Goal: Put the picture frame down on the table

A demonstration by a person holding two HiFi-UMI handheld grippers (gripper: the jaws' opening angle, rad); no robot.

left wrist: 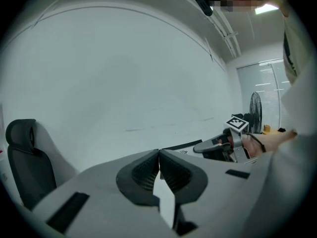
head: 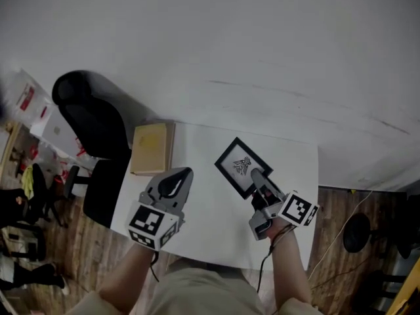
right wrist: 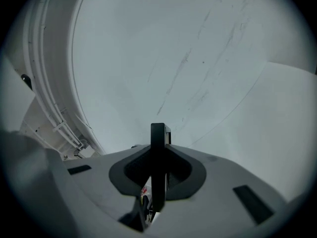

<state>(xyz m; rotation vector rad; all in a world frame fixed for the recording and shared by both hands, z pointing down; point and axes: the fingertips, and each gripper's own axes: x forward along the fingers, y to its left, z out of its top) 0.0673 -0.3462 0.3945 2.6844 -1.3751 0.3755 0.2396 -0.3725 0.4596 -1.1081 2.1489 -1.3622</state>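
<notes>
A black picture frame (head: 237, 165) with a white print inside is over the white table (head: 203, 215), right of centre. My right gripper (head: 258, 176) is shut on the frame's near right edge. In the right gripper view the frame (right wrist: 157, 143) shows edge-on as a dark bar pinched between the jaws (right wrist: 157, 155). Whether the frame touches the tabletop I cannot tell. My left gripper (head: 183, 174) hovers over the table's left half, shut, with nothing in it; its tips (left wrist: 159, 153) meet. The left gripper view also shows the right gripper (left wrist: 223, 145) with the frame's edge (left wrist: 181, 145).
A flat tan box (head: 152, 147) lies at the table's far left corner. A black office chair (head: 92, 123) stands just left of the table. A white wall (head: 262, 51) rises behind it. Wooden floor and clutter (head: 26, 189) are at the left.
</notes>
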